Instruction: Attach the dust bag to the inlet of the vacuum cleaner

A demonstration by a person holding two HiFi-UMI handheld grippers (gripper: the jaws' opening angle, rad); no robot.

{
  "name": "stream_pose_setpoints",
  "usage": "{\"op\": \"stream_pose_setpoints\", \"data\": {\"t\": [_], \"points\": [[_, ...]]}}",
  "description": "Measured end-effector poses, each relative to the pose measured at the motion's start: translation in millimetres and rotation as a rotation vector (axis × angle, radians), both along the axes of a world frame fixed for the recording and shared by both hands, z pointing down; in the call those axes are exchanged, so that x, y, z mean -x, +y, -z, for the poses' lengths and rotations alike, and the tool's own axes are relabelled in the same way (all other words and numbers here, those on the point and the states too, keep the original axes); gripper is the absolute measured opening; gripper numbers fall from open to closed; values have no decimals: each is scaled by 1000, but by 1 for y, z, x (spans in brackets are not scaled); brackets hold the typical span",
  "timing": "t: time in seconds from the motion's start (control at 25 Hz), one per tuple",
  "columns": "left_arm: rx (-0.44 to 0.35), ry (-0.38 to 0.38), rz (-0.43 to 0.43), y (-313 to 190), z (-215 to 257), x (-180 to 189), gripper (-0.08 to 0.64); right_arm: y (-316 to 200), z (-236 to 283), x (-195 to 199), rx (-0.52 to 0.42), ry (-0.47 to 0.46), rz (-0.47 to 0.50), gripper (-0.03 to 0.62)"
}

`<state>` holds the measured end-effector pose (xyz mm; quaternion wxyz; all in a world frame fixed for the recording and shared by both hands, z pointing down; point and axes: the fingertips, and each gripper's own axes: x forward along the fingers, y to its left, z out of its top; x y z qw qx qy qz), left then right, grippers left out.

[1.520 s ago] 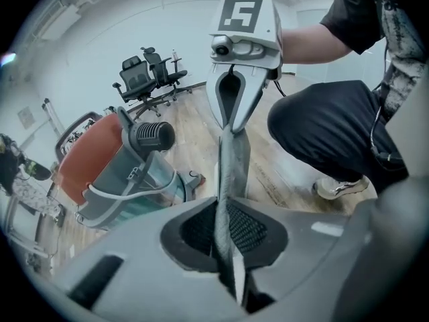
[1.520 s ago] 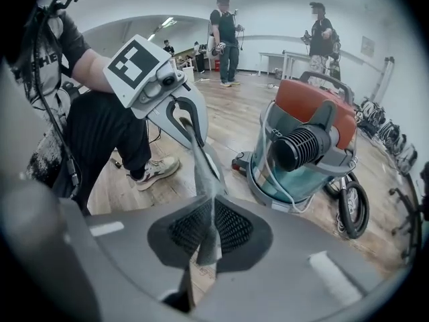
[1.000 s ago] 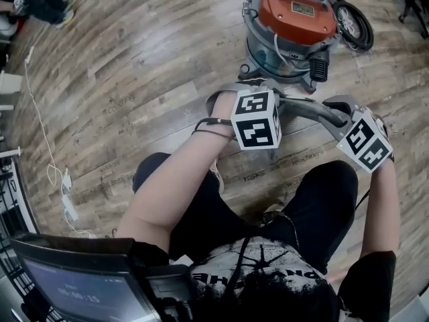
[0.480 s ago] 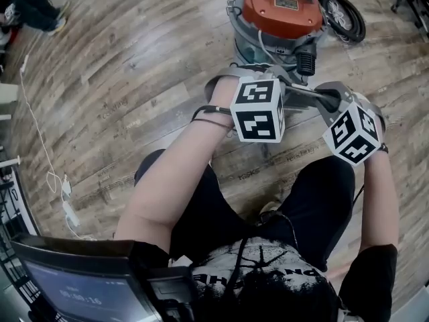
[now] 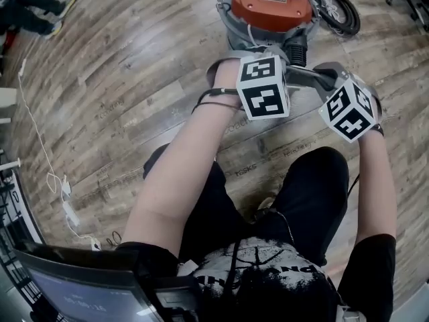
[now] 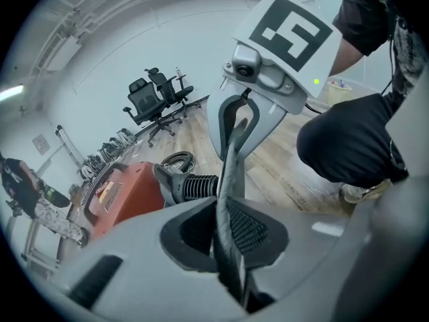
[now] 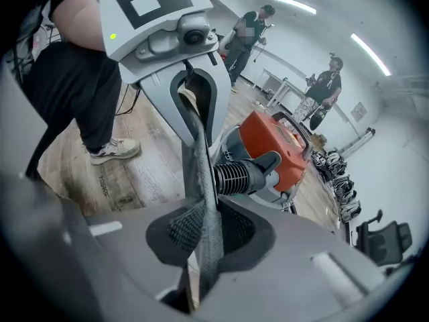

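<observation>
The vacuum cleaner, a grey drum with an orange top, stands on the wood floor just beyond my hands. Its black ribbed inlet points toward me. The grey dust bag hangs stretched between both grippers, close in front of the inlet. My left gripper is shut on one thin edge of the bag. My right gripper grips the opposite edge; its jaws have just closed down and then eased slightly, the bag staying pinched between them.
A black hose lies coiled behind the vacuum. A white cable runs along the floor at the left. My knees are below the grippers. Office chairs and two standing people are farther off.
Both grippers have carried the bag forward toward the vacuum, now right in front of its inlet. The right gripper has tilted somewhat.
</observation>
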<state>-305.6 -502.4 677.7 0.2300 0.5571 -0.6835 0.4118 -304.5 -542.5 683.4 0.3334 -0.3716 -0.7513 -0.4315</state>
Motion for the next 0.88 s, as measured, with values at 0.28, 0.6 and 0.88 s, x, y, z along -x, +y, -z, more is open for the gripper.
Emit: {"op": "stream_pose_setpoints", "data": {"t": [0.28, 0.6, 0.88], "points": [[8, 0, 7, 9, -13, 1, 32, 10, -13, 3, -16, 3, 10, 43], [-8, 42, -28, 1, -21, 20, 37, 2, -18, 16, -62, 23, -9, 41], [1, 84, -18, 7, -43, 25, 32, 11, -13, 20, -200, 3, 80, 40]]}}
